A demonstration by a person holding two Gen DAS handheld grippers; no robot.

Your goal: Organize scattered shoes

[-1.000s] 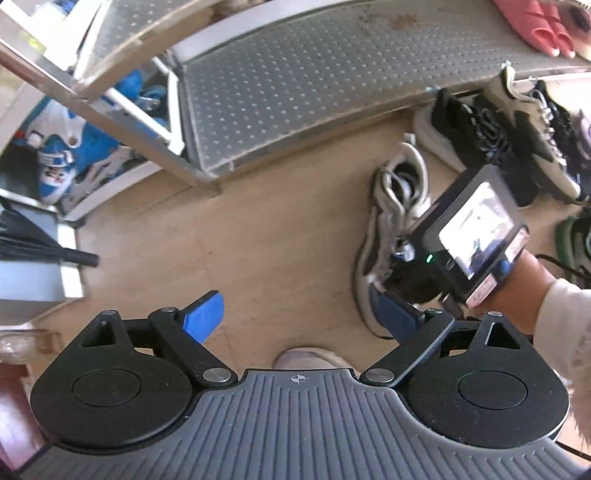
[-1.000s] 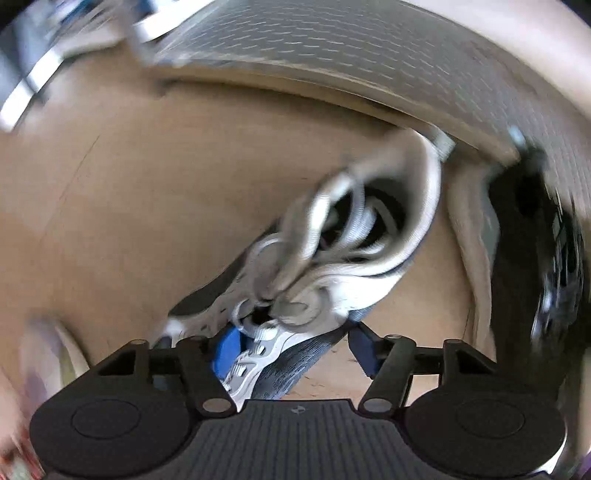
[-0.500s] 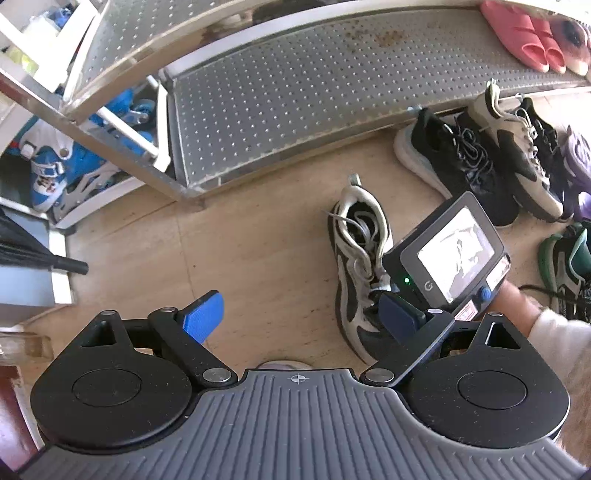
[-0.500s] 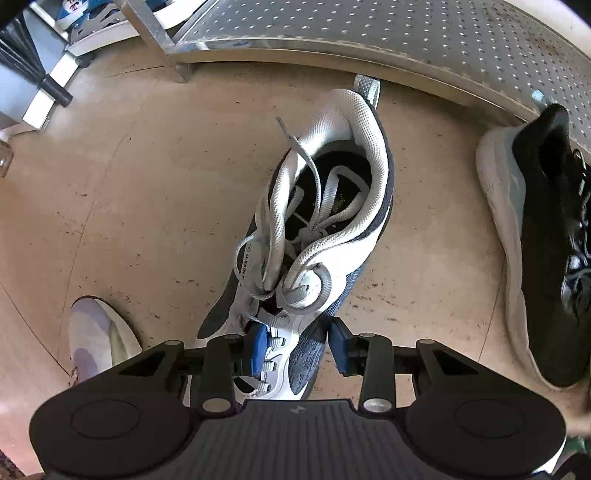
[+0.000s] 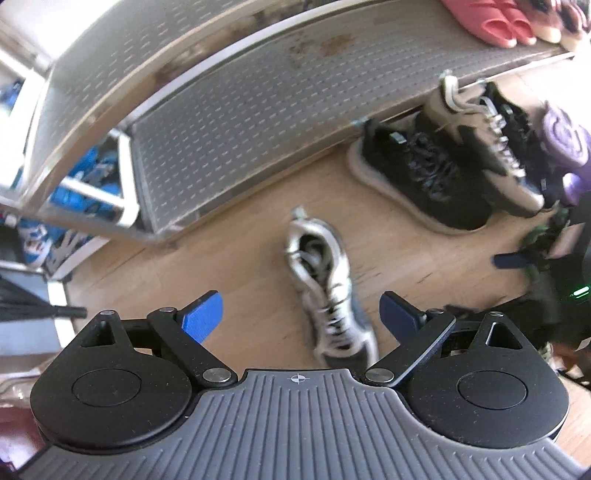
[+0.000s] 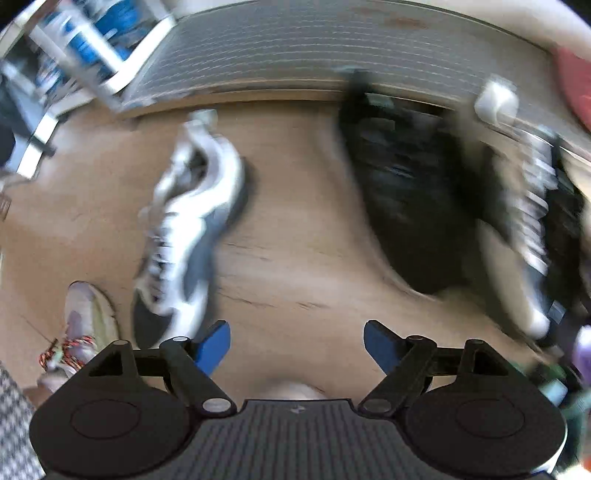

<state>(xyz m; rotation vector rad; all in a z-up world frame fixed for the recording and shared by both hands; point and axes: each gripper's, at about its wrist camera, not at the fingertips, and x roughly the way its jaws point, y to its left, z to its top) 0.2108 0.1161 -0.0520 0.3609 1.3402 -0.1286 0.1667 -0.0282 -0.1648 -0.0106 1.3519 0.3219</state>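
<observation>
A white and grey sneaker (image 5: 325,291) lies alone on the wooden floor, heel toward the metal rack (image 5: 240,103). In the right wrist view the same sneaker (image 6: 188,229) sits to the left of my right gripper (image 6: 297,345), which is open and holds nothing. My left gripper (image 5: 301,315) hangs open above the sneaker's toe end, not touching it. A black sneaker (image 5: 417,173) and a beige and black sneaker (image 5: 484,144) stand side by side against the rack's low shelf. The right wrist view is blurred.
Pink slippers (image 5: 491,18) rest on the rack's shelf at the upper right. Blue skates (image 5: 81,184) sit left of the rack. A purple shoe (image 5: 565,144) and a green shoe (image 5: 543,236) are at the far right. A person's foot (image 6: 86,314) stands left of the sneaker.
My right gripper has let go of the white and grey sneaker, opened, and swung away to the right. The sneaker now rests on the floor. My left gripper shifted right, over it.
</observation>
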